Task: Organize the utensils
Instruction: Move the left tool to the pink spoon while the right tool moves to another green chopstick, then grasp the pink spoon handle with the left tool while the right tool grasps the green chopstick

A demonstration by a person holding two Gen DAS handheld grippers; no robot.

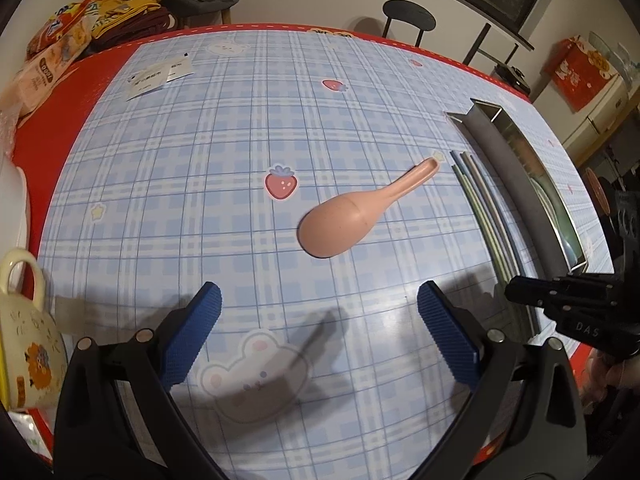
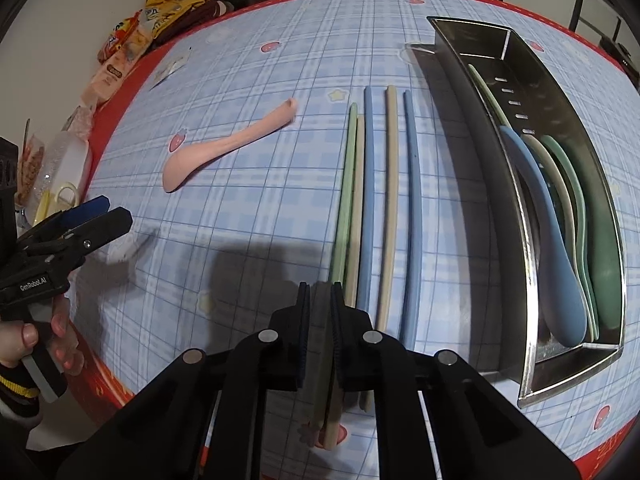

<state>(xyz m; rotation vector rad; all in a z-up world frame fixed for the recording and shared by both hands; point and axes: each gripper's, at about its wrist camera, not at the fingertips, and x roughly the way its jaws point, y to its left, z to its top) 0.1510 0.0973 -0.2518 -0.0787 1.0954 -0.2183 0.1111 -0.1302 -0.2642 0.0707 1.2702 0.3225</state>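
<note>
A pink spoon (image 1: 348,216) (image 2: 224,148) lies bowl-down on the blue plaid tablecloth, just ahead of my left gripper (image 1: 320,336), which hovers open with nothing between its blue pads. Several chopsticks (image 2: 390,200) lie side by side left of the steel tray (image 2: 524,240) (image 1: 492,128). The tray holds a blue spoon (image 2: 556,260) and green and beige ones. My right gripper (image 2: 320,320) points down at the near ends of the chopsticks, shut on the green chopstick (image 2: 347,184), whose end shows between the pads. The left gripper (image 2: 100,216) also shows at the left of the right wrist view.
A cream mug (image 1: 24,320) stands at the table's left edge. Snack bags (image 1: 60,48) and clothes crowd the far left corner, with paper slips (image 1: 160,76) nearby. A black chair (image 1: 408,16) stands behind the table. A hand (image 2: 40,340) holds the left gripper's handle.
</note>
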